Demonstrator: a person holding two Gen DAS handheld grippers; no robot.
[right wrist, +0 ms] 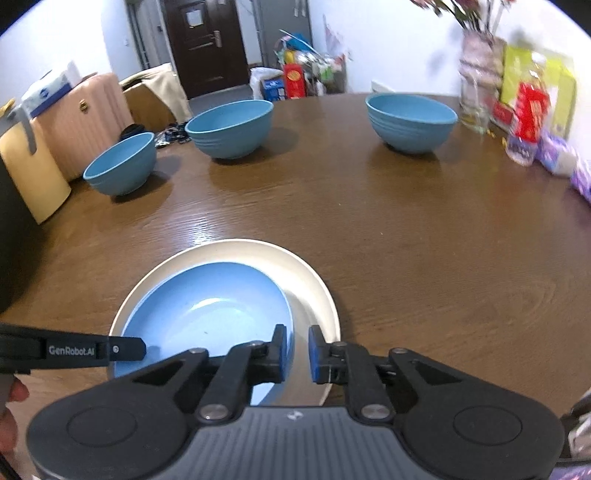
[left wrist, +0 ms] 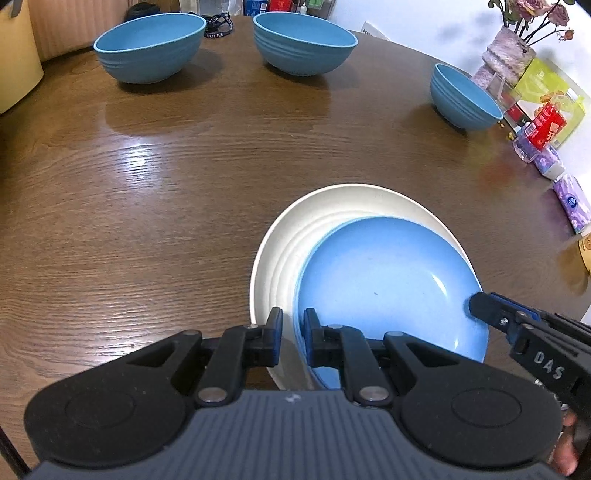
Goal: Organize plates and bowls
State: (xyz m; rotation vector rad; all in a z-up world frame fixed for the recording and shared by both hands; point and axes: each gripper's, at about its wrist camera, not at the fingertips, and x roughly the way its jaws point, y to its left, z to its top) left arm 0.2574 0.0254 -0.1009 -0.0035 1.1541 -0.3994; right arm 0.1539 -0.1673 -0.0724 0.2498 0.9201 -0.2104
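Observation:
A light blue plate [left wrist: 384, 280] [right wrist: 210, 310] lies on a larger white plate [left wrist: 284, 243] [right wrist: 314, 291] near the table's front edge. My left gripper [left wrist: 293, 334] straddles the blue plate's left rim, jaws slightly apart, not clamped. My right gripper [right wrist: 297, 350] straddles its right rim, jaws slightly apart. Each gripper shows in the other's view, the right one [left wrist: 480, 306] and the left one [right wrist: 136, 349]. Three blue bowls [left wrist: 149, 46] [left wrist: 304, 42] [left wrist: 463, 96] stand apart along the far side; they also show in the right wrist view [right wrist: 120, 164] [right wrist: 229, 127] [right wrist: 410, 120].
The brown wooden table [left wrist: 166, 192] has a vase of flowers [left wrist: 506, 59], a red can [left wrist: 545, 127], green box and tissue packs [left wrist: 572, 201] along its right edge. A black lanyard [left wrist: 218, 26] lies at the back. Suitcases [right wrist: 85, 122] stand left of the table.

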